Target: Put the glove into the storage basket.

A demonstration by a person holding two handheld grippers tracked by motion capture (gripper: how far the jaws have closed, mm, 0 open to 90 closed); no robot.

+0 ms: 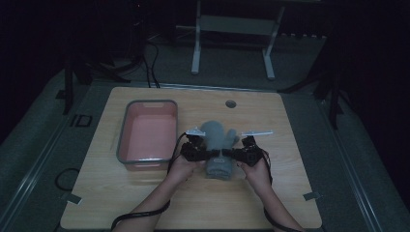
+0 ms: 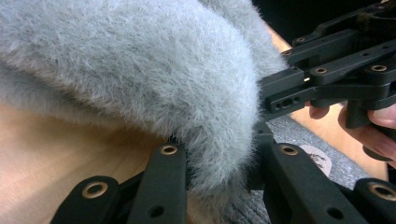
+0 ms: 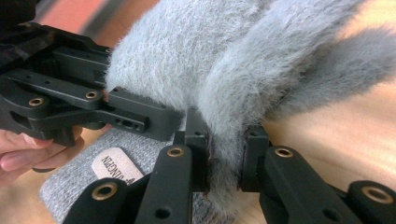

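**Both grippers pinch the mitten: lift evenly toward the bin**

Grey fuzzy mitten sits centre frame in the high view, on the wooden table, just right of the pink bin. Left gripper is clamped tight on the fleece near the cuff; right gripper likewise, fabric bunched between its jaws. Judgement: raise both hands level and together, keep the pinch firm so the fleece can't slip, clear the bin wall before moving left. The knit cuff with label hangs loose and could snag.

High view: looked forward and down on table, from afar.
Gripper views: rode close, facing each other.
Shared: grey mitten.
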